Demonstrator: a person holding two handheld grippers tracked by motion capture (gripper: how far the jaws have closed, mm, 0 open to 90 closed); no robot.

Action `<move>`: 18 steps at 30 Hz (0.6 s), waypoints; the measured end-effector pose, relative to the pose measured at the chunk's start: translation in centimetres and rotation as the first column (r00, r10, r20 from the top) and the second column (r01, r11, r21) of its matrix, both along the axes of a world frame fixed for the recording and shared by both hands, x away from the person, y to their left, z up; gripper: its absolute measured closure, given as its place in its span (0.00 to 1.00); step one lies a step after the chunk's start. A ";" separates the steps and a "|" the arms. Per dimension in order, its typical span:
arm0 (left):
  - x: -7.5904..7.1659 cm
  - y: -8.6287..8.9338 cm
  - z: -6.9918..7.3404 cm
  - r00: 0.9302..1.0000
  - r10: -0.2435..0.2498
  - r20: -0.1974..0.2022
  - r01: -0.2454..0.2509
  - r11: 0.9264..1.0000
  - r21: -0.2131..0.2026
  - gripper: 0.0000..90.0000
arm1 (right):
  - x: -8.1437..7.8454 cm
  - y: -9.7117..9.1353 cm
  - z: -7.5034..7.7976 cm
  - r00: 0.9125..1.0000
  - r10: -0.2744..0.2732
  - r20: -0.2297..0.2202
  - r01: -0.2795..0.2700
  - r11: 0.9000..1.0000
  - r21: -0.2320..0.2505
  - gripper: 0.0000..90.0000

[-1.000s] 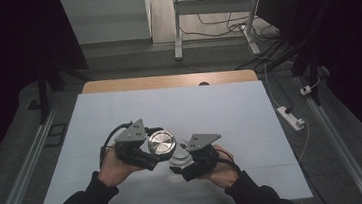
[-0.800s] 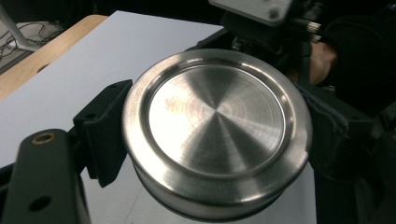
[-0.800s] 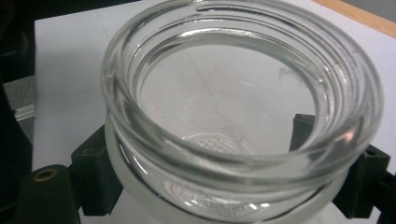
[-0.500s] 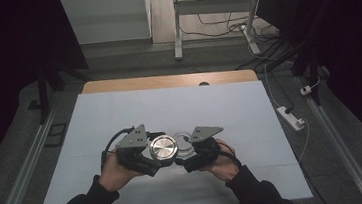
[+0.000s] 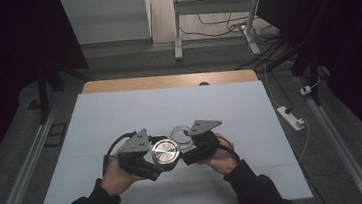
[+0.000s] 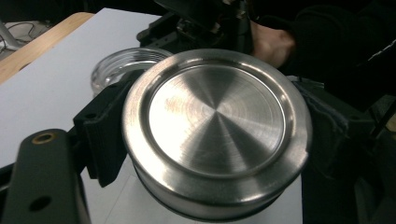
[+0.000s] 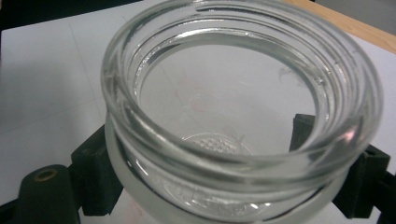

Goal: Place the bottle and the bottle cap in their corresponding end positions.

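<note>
High view, left to right. Left gripper (image 5: 150, 161): jaws clamped on the rim of a round steel lid (image 5: 166, 152), held near the front middle of the white table (image 5: 95, 115); in the left gripper view the lid (image 6: 215, 133) sits face up between the pads, no gap showing. Right gripper (image 5: 187, 146): jaws closed around a clear glass jar (image 5: 181, 134), mouth open and threaded, body pinched on both sides in the right gripper view (image 7: 238, 112).

Change noted: a second ago lid and jar sat close together, nearly overlapping; now the jar lies just to the right of and beyond the lid, clearly apart. Judgement: the lid has come off, and the two parts are being drawn apart.

Clearances: bare tabletop to left, right and far side of both grippers; near edge close under the forearms; wooden strip (image 5: 167, 81) along the far edge, well away.
</note>
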State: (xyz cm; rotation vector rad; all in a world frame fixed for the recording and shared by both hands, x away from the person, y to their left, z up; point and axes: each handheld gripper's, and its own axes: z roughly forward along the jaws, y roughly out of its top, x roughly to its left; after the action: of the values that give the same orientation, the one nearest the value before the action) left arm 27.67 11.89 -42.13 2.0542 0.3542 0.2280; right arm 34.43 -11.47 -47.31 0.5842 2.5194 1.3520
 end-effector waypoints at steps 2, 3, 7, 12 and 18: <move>-0.1 0.0 -0.1 1.000 -0.001 -0.001 0.001 1.000 -0.001 0.22 | 0.2 0.1 0.0 1.000 -0.003 0.002 0.003 1.000 0.001 0.17; -0.2 -0.1 -0.2 1.000 0.000 -0.001 0.000 1.000 -0.002 0.22 | 0.4 0.2 0.0 1.000 -0.004 0.003 0.004 1.000 0.000 0.17; -0.4 -0.1 -0.5 1.000 0.004 0.003 -0.004 1.000 -0.006 0.22 | 0.8 0.4 0.0 1.000 -0.009 0.003 0.009 1.000 0.001 0.17; -0.8 -0.3 -1.1 1.000 0.007 0.002 -0.007 1.000 -0.006 0.22 | 1.3 0.6 0.0 1.000 -0.017 0.002 0.017 1.000 0.002 0.17; -1.0 -0.6 -1.9 1.000 0.011 -0.012 -0.011 1.000 -0.013 0.22 | 2.0 0.9 0.0 1.000 -0.029 0.002 0.029 1.000 0.004 0.17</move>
State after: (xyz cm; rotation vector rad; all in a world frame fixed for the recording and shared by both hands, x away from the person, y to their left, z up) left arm 26.62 11.33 -44.01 2.0418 0.3732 0.2194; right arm 36.41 -10.55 -47.35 0.6171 2.4976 1.3466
